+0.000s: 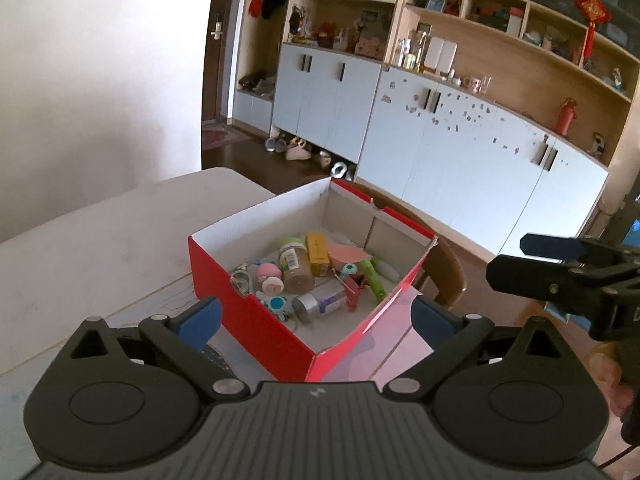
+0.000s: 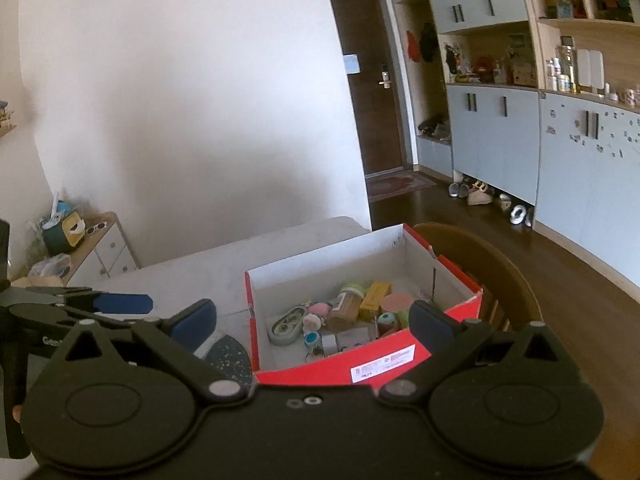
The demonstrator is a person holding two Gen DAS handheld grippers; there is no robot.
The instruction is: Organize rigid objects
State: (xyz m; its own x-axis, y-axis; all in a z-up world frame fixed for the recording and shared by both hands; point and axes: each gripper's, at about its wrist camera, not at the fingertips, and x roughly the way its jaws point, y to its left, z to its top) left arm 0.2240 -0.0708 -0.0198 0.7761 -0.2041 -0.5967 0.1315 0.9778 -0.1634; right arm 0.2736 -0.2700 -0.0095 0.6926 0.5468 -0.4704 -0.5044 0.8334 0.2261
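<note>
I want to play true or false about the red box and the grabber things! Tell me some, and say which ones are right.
1. The red box is open on top. True.
2. Both grippers are holding toys. False: the left gripper and the right gripper are both open and hold nothing.
3. A brown jar lies among the things in the box. True.
4. The box sits on the floor. False: it rests on the white table.
5. A wooden chair stands just beyond the box. True.
</note>
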